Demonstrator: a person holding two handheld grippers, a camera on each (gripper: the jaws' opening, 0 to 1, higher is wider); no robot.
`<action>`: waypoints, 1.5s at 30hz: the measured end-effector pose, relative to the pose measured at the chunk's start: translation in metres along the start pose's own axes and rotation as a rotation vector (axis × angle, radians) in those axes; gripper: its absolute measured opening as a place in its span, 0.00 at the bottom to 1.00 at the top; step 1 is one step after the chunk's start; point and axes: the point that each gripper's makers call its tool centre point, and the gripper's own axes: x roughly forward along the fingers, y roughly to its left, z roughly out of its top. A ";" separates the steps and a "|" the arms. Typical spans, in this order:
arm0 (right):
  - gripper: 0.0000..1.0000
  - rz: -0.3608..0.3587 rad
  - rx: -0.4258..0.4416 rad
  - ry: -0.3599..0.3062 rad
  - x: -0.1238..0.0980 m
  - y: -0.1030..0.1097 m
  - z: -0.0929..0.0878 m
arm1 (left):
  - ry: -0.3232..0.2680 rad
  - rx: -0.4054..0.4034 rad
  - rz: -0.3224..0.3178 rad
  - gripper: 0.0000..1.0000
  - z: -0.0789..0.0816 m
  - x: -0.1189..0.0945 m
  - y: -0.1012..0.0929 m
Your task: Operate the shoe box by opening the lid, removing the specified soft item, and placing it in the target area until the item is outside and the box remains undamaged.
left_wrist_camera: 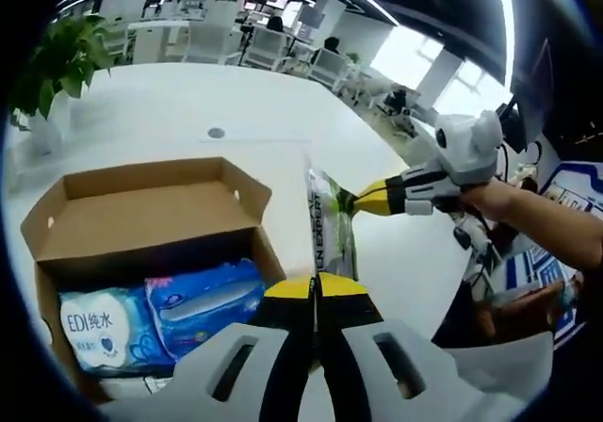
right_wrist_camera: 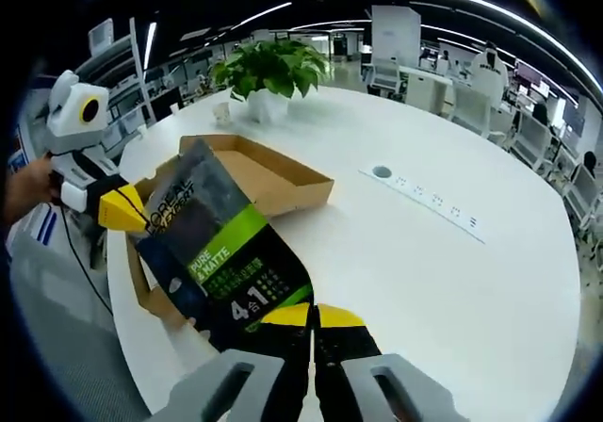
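Both grippers, left [left_wrist_camera: 316, 285] and right [right_wrist_camera: 313, 316], clench their fingers on opposite edges of the black-and-green soft pouch [right_wrist_camera: 221, 252], holding it above the white tabletop [right_wrist_camera: 452, 281] beside the open brown cardboard shoe box [left_wrist_camera: 141, 205].

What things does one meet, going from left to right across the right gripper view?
The left gripper → the dark pouch with a green band, held between the two grippers over the open cardboard box → the potted plant → the round hole in the white table → the row of sockets.
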 end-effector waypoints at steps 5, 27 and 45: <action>0.00 -0.017 0.005 0.015 0.003 -0.011 -0.013 | 0.019 0.016 -0.002 0.00 -0.005 0.013 -0.010; 0.00 -0.071 0.016 0.060 0.013 -0.053 -0.047 | 0.110 0.130 0.013 0.00 -0.022 0.065 -0.035; 0.00 -0.124 0.026 0.038 0.011 -0.082 -0.072 | 0.164 0.198 0.062 0.00 -0.035 0.108 -0.033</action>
